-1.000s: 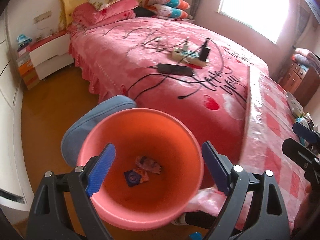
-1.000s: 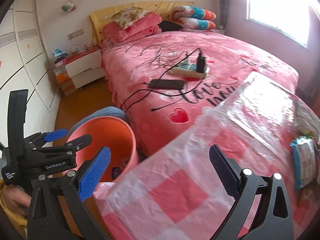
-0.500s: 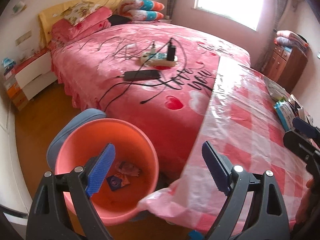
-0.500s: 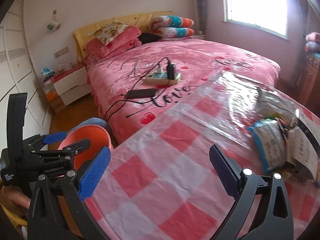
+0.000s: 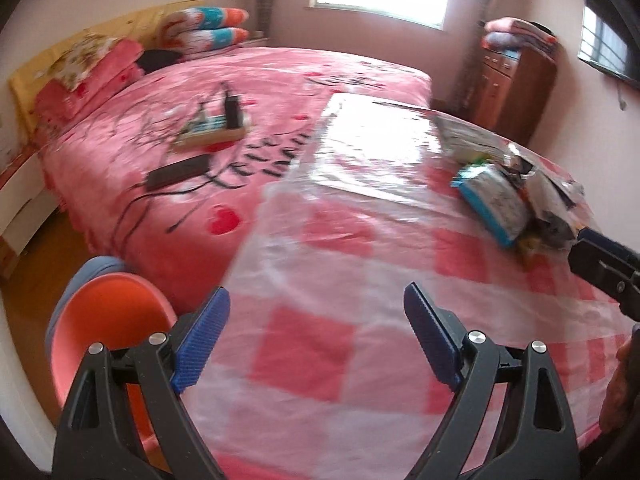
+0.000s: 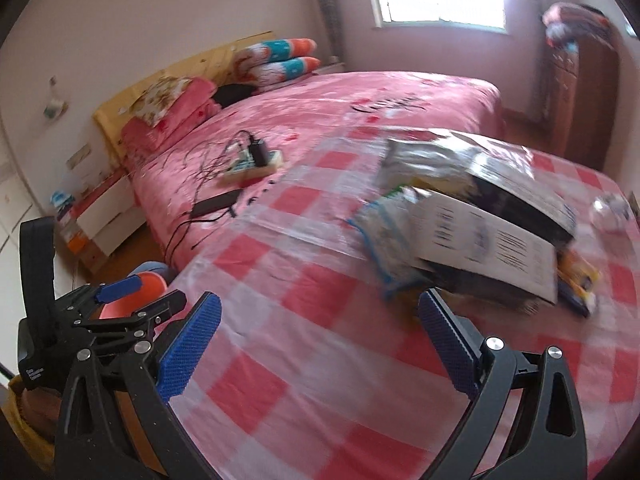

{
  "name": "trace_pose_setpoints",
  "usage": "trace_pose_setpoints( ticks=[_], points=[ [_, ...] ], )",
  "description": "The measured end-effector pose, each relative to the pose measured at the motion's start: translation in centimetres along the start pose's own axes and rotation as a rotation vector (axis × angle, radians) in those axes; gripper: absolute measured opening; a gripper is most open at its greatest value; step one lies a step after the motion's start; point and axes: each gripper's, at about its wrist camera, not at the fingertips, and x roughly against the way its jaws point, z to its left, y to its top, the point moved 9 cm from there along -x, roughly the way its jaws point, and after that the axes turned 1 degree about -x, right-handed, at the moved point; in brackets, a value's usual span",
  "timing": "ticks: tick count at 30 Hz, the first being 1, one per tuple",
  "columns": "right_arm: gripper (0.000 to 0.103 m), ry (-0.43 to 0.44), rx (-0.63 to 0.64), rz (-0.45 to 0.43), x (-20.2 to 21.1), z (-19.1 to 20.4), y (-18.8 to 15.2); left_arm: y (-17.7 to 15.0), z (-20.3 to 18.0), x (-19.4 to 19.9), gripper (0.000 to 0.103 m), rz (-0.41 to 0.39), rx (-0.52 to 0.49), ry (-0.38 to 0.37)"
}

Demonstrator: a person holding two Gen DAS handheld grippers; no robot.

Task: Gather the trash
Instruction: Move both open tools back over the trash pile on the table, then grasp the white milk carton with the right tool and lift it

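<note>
A heap of trash lies on the pink checked table (image 5: 320, 344): a blue-edged packet (image 5: 492, 200) and crinkled silver wrappers (image 5: 552, 184). The right wrist view shows the same packet (image 6: 384, 232), a white printed carton flap (image 6: 488, 240), a silver bag (image 6: 432, 156), a yellow packet (image 6: 576, 276) and a crumpled ball (image 6: 608, 212). The orange bin (image 5: 108, 316) stands on the floor at the table's left edge. My left gripper (image 5: 316, 308) hovers open over bare cloth. My right gripper (image 6: 320, 312) is open too, just short of the heap, with nothing between its pads.
A bed with a pink cover (image 5: 280, 92) fills the space behind the table and carries a power strip (image 5: 212, 128), cords and a flat black device (image 5: 178, 170). A wooden cabinet (image 5: 516, 88) stands at the far right, a white nightstand (image 6: 104, 216) by the headboard.
Both grippers swung right, away from the bin and over the table. The bin slid to the lower left of both views and the trash heap came closer. Both jaws stayed wide.
</note>
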Motion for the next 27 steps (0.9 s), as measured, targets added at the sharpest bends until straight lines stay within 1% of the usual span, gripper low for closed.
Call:
trace_pose_setpoints(
  ticks=[4, 8, 10, 12, 14, 16, 21, 24, 27],
  points=[
    [0.098, -0.037, -0.04, -0.009, 1.3, -3.9, -0.3, 0.9, -3.5, -0.6, 0.089, -0.004, -0.041, -0.05],
    [0.098, -0.078, -0.089, -0.024, 2.2, -7.8, 0.1, 1.7, -6.4, -1.5, 0.089, 0.002, -0.054, -0.102],
    [0.098, -0.077, -0.124, -0.029, 2.3, -9.6, 0.4, 2.0, -7.7, -1.9, 0.089, 0.012, -0.049, -0.135],
    [0.098, -0.078, -0.142, -0.032, 2.1, -11.3, 0.8, 2.4, -9.2, -2.4, 0.089, 0.033, -0.025, -0.188],
    [0.098, -0.044, -0.131, -0.039, 1.8, -12.1, 1.3, 2.9, -10.3, -2.8, 0.089, 0.046, 0.0, -0.237],
    [0.098, -0.027, -0.094, -0.046, 1.9, -12.4, 1.6, 3.5, -11.2, -3.2, 0.089, 0.054, 0.026, -0.274],
    [0.098, 0.004, 0.105, -0.019, 0.8, -11.4, 2.8, 5.0, -12.8, -4.8, 0.089, 0.093, 0.129, -0.366],
    [0.098, 0.013, 0.22, -0.007, -0.1, -11.0, 3.4, 5.6, -13.7, -5.7, 0.089, 0.12, 0.158, -0.4],
    [0.098, 0.039, 0.294, 0.022, -1.3, -10.5, 3.7, 6.3, -14.6, -6.6, 0.089, 0.147, 0.188, -0.44]
  ],
)
